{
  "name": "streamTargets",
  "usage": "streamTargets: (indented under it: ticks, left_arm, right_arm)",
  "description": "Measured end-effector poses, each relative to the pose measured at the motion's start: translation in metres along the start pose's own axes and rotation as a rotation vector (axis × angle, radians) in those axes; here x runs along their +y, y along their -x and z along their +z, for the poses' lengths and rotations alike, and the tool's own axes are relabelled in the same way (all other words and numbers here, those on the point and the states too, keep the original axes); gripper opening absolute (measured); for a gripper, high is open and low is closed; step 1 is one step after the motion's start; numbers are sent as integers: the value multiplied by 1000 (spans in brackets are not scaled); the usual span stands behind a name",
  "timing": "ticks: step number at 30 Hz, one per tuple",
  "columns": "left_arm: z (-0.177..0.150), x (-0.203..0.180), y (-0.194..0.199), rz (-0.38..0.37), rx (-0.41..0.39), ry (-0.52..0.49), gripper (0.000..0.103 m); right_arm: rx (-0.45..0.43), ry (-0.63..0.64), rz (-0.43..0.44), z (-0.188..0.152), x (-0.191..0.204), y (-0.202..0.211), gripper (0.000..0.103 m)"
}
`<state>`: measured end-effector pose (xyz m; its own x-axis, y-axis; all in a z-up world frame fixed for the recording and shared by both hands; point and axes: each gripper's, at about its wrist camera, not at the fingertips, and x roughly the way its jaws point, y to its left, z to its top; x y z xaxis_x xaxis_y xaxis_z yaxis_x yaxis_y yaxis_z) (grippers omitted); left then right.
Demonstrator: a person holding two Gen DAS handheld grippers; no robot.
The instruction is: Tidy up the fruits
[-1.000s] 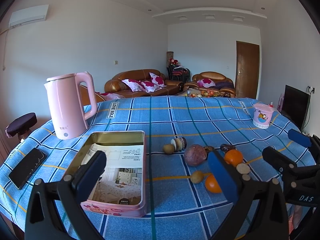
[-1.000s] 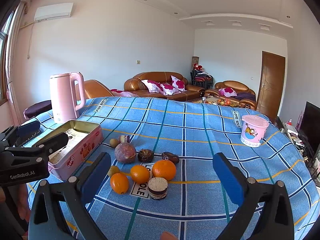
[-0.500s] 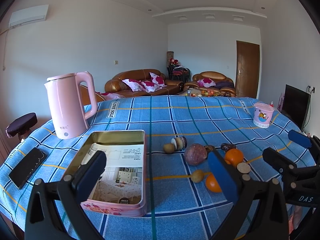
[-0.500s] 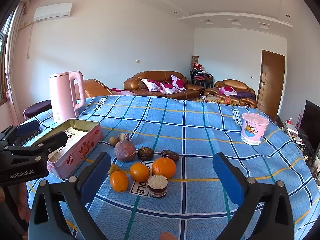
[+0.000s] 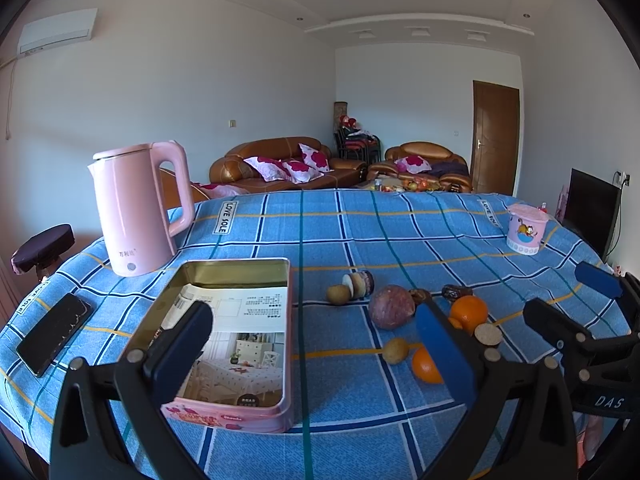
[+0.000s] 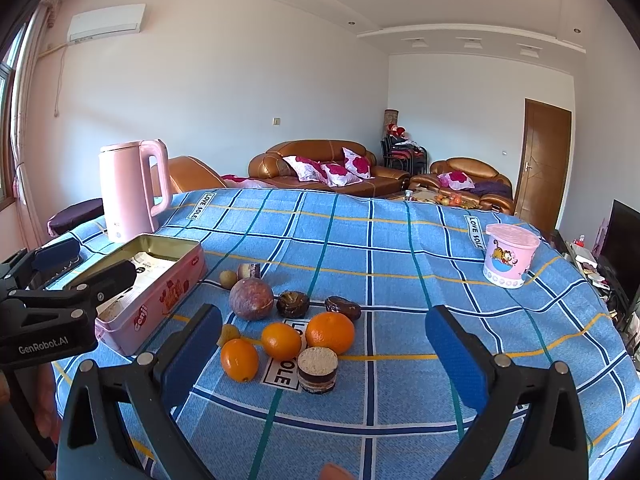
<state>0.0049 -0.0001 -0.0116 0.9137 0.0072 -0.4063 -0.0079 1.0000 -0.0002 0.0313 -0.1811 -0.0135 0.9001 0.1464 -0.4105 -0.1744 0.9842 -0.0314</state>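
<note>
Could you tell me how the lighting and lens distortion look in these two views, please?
Left wrist view: daylight, sharp, black fisheye corners; the tin casts a shadow on the tablecloth. Right wrist view: the same curved edges, a pinkish cast on the wall, oranges well lit.

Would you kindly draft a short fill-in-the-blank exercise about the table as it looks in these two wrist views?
1. The kettle standing behind the tin is ____ in colour.
2. The number of oranges in the right wrist view is ____.
3. Both the left gripper and the right gripper are ____, holding nothing.
4. The checked tablecloth is mostly ____.

Missing words: pink; three; open; blue
</note>
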Motion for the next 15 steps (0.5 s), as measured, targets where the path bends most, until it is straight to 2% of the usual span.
streamTargets:
  ticks: [15]
  left_arm:
    - [-9,-7,-14,3,42,-15,103]
  right_arm:
    - [11,3,-2,-6,-4,-6,102]
